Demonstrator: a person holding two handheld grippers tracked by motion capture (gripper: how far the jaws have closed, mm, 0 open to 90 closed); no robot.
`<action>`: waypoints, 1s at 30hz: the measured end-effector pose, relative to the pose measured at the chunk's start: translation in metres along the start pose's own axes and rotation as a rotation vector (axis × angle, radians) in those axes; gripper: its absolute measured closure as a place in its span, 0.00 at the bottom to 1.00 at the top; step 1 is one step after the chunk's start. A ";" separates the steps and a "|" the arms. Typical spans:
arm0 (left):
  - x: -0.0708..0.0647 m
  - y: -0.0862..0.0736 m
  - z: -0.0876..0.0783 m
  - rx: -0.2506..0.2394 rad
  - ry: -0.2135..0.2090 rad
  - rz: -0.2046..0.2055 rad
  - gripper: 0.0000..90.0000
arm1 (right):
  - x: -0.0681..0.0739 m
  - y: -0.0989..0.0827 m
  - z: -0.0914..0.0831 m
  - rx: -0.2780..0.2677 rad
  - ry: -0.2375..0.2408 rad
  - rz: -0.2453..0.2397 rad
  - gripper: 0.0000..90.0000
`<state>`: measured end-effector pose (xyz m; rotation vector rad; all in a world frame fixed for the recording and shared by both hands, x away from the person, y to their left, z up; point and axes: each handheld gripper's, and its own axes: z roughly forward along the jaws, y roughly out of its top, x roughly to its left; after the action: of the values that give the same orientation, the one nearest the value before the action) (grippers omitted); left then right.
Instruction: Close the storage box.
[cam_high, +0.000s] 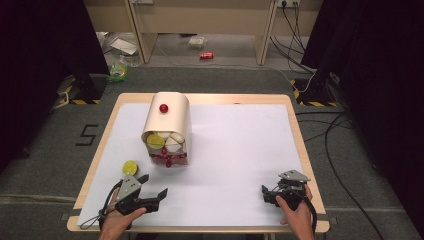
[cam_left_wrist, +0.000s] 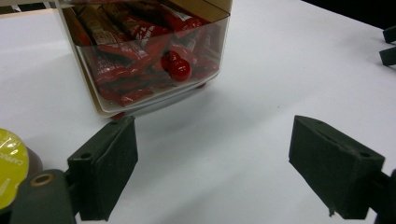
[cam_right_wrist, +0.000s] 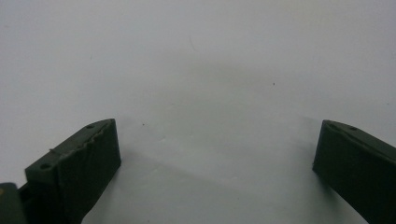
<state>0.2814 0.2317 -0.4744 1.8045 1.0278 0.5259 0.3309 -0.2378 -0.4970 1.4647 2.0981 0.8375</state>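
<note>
Plainly, the left hand-held gripper (cam_high: 152, 189) stands released with nothing between its jaws, low over the white-covered bench (cam_high: 240, 150), beside the small round capsule with a yellow-green foil lid (cam_high: 130, 167). That capsule sits on the bench just left of the cream, round-topped dispenser box (cam_high: 167, 127), near its clear front drawer of red sachets (cam_left_wrist: 140, 51). To pick it up well, I would swing the jaws left, centre them around the capsule's brown body below the lid rim, and close gently so it does not skid or tip. The right hand-held gripper (cam_high: 272, 192) is also released, resting empty well apart at the bench's right side.
</note>
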 end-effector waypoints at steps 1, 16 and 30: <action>0.000 -0.001 0.000 0.002 -0.001 0.002 0.17 | 0.000 0.000 0.000 0.000 0.000 0.000 0.01; 0.001 -0.015 -0.007 0.023 0.008 0.005 0.17 | 0.000 0.000 0.000 -0.002 -0.001 0.001 0.01; -0.001 -0.028 -0.012 0.041 0.011 0.013 0.17 | 0.000 0.000 0.000 -0.002 0.000 0.000 0.01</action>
<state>0.2600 0.2425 -0.4939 1.8476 1.0420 0.5264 0.3309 -0.2378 -0.4972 1.4638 2.0967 0.8387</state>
